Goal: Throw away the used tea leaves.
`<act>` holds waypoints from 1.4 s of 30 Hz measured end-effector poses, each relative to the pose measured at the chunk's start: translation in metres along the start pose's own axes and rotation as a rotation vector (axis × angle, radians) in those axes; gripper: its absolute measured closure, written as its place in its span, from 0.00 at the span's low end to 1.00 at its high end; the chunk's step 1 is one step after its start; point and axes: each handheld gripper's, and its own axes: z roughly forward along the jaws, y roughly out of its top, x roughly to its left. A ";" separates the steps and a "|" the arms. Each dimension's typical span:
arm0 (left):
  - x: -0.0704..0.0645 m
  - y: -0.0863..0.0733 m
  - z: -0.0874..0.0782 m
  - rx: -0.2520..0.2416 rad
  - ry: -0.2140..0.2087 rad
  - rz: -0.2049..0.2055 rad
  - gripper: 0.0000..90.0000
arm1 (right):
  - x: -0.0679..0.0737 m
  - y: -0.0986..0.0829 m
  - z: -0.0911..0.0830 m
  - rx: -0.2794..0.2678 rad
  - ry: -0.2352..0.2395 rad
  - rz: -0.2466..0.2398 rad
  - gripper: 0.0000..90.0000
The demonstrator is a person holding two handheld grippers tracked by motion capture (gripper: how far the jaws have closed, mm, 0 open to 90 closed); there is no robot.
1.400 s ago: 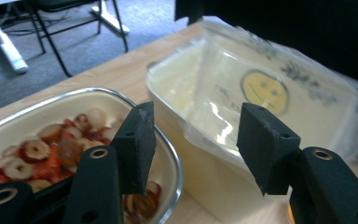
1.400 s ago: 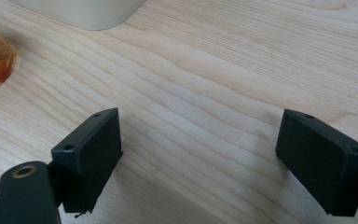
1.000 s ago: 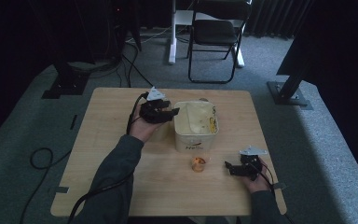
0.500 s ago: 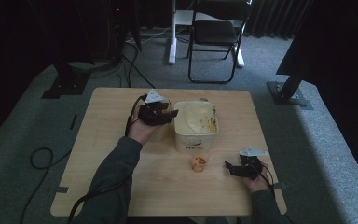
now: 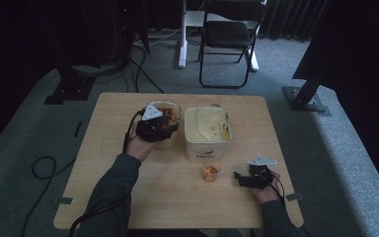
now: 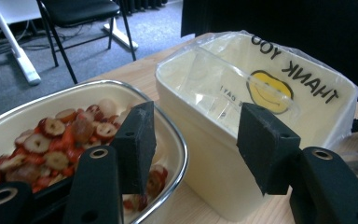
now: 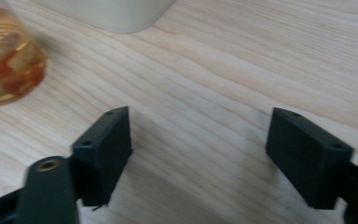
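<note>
A metal bowl (image 5: 170,114) (image 6: 23,123) of sliced red fruit stands at the table's back left, beside a white tub (image 5: 207,132) (image 6: 223,154) lined with a clear "THANK YOU" bag. My left gripper (image 5: 164,124) (image 6: 198,123) is open over the bowl's right rim, with one jaw above the fruit and the other in front of the tub. A small clear cup (image 5: 209,173) (image 7: 7,56) of fruit pieces stands in front of the tub. My right gripper (image 5: 239,177) (image 7: 198,126) hovers open low over bare wood, just right of the cup.
The wooden table (image 5: 128,197) has free room at its front left. Behind it on the grey carpet stand a black chair (image 5: 229,34) and a white desk leg (image 5: 182,34). Cables (image 5: 44,168) lie on the floor to the left.
My left gripper has drawn back slightly to the left and nearer, so more of the bowl shows. The right gripper has hardly moved.
</note>
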 end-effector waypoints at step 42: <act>-0.093 -0.092 0.062 0.063 -0.329 0.165 0.30 | 0.066 0.034 0.014 -0.044 0.161 -0.086 0.32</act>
